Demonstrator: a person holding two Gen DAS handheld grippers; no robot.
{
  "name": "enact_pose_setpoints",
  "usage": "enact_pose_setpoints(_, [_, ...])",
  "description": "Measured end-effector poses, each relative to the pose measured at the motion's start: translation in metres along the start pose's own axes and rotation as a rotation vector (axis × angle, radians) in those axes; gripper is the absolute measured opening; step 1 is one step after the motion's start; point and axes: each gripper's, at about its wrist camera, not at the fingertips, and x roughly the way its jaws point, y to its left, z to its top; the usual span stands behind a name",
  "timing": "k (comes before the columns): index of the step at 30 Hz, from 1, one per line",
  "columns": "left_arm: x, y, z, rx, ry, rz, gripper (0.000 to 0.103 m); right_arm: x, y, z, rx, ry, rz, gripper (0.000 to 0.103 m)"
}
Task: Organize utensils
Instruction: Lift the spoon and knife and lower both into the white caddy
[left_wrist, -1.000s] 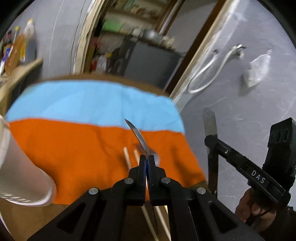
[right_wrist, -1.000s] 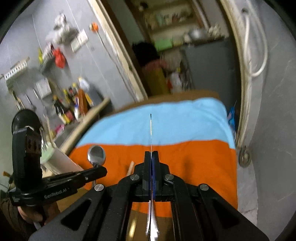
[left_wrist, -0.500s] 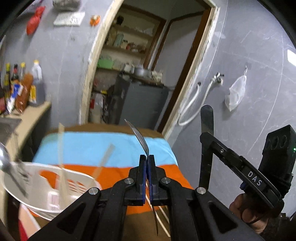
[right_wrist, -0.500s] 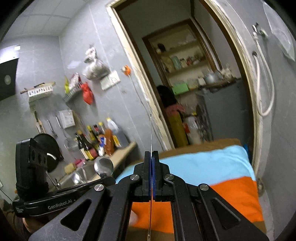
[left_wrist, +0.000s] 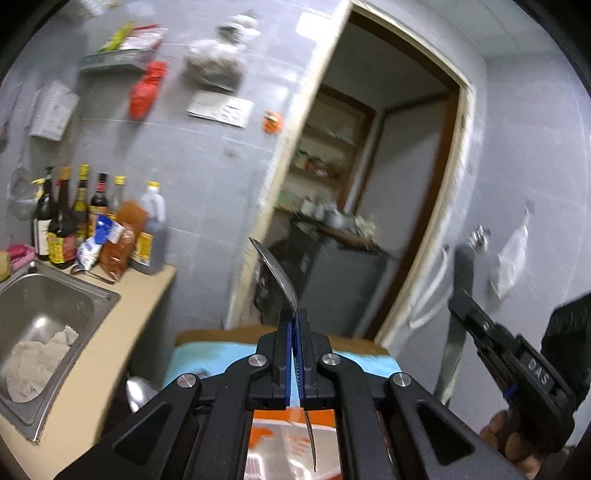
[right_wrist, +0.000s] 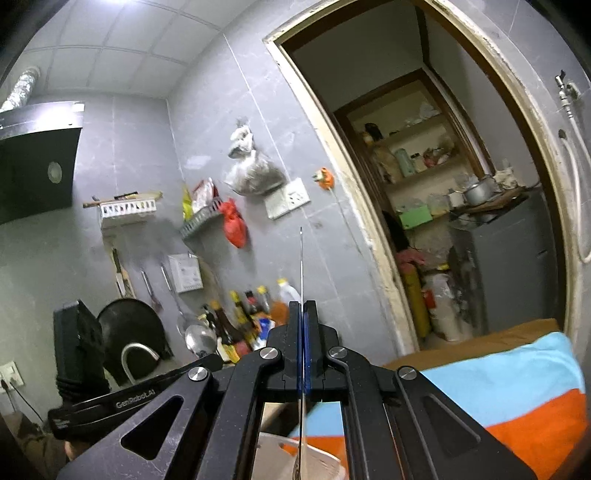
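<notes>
My left gripper (left_wrist: 294, 314) is shut on a metal spoon (left_wrist: 275, 273); its bowl points up and away, its handle hangs down below the fingers. It also shows in the right wrist view (right_wrist: 199, 339). My right gripper (right_wrist: 303, 306) is shut on a thin metal knife (right_wrist: 301, 266), seen edge-on; its blade shows in the left wrist view (left_wrist: 461, 280). Both are lifted high and tilted up. A white utensil basket (right_wrist: 317, 454) sits low under the right gripper. The orange and blue cloth (right_wrist: 517, 384) covers the table.
A steel sink (left_wrist: 44, 325) with a rag is at the left, on a beige counter (left_wrist: 122, 332) with several sauce bottles (left_wrist: 74, 214). A doorway (right_wrist: 443, 221) to a pantry lies ahead. A grey tiled wall with a hose (left_wrist: 432, 295) is at the right.
Both grippers have risen and tilted upward with the spoon and the knife still held. The table and basket have dropped to the bottom of both views.
</notes>
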Motion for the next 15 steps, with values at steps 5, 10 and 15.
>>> enact_pose_setpoints(5, [0.017,0.045,-0.007,-0.075,-0.026,0.055,0.003,0.028,0.006,-0.025,0.022,0.012,0.012,0.001])
enact_pose_setpoints(10, [0.030,0.068,-0.024,-0.104,-0.019,0.092,0.003,0.048,-0.008,-0.058,0.065,0.055,-0.011,0.001])
enact_pose_setpoints(15, [0.027,0.063,-0.042,-0.049,-0.018,0.095,0.003,0.059,-0.019,-0.086,0.079,0.103,0.003,0.001])
